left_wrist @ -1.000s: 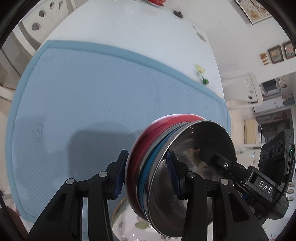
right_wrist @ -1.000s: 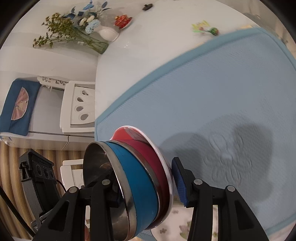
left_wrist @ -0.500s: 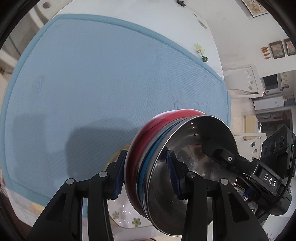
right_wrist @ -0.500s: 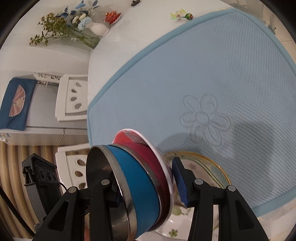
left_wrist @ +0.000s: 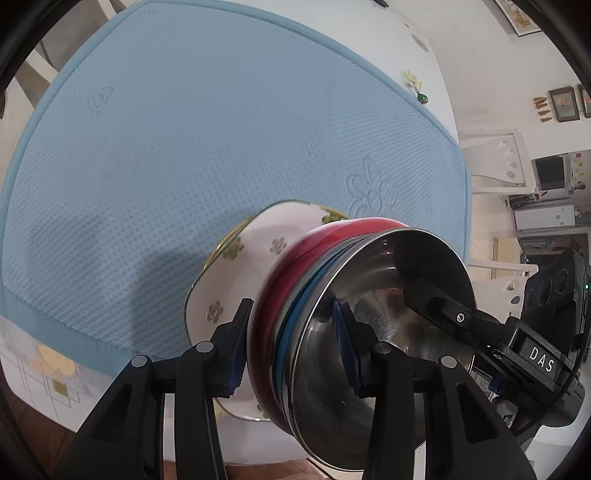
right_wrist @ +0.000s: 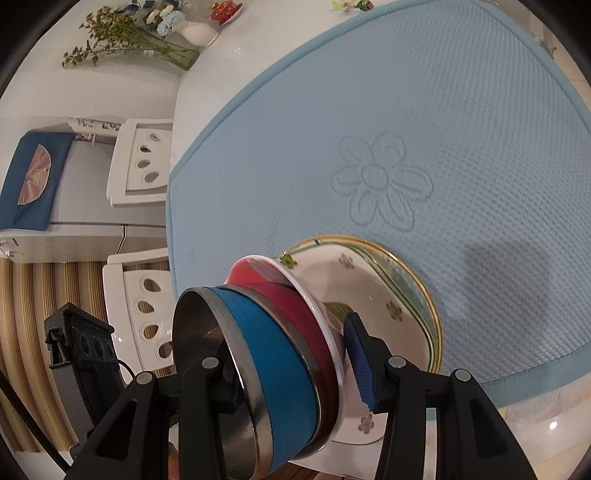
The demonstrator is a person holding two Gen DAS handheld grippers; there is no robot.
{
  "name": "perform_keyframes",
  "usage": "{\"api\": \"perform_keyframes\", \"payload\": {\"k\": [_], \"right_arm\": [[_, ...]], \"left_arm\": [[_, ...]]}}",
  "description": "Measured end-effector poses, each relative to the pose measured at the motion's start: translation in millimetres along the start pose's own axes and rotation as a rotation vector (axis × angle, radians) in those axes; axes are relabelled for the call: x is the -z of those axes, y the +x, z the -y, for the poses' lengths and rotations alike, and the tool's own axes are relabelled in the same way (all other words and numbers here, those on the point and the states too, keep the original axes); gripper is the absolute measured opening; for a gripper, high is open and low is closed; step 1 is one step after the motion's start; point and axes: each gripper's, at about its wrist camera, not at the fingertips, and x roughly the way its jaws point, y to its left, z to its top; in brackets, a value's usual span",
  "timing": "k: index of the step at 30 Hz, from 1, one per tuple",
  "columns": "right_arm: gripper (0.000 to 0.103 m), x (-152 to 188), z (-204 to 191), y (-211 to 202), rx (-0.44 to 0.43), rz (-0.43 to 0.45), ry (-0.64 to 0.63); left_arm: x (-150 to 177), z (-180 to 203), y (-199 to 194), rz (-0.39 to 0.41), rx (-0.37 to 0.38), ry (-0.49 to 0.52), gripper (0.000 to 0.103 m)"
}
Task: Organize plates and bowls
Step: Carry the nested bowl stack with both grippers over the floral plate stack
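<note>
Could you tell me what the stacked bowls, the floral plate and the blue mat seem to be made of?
Stacked bowls: polished steel inside, judging by mirror reflections; the blue and red outsides look coated, perhaps enamel or plastic.
Floral plate: glazed ceramic or melamine, glossy white with a gilt rim.
Blue mat: soft, matte, with a dimpled weave and embossed flowers; possibly fabric or foam.

White round table fills most of both views. Blue textured mat (embossed flower at centre frame) lies directly on it. Floral plates sit stacked on the mat's near edge, lower centre. Upper left: white vase of flowers, small red dish. Top right: small trinket.
</note>
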Motion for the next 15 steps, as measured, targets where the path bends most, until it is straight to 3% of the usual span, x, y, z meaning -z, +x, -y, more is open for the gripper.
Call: {"api": "perform_keyframes", "payload": {"k": [15], "right_arm": [[0.046, 18.5, 9.7, 18.3, 0.014, -0.049, 0.012]], "left_arm": [[9.8, -1.4, 11.9, -0.023, -0.038, 0.037, 0.04]]}}
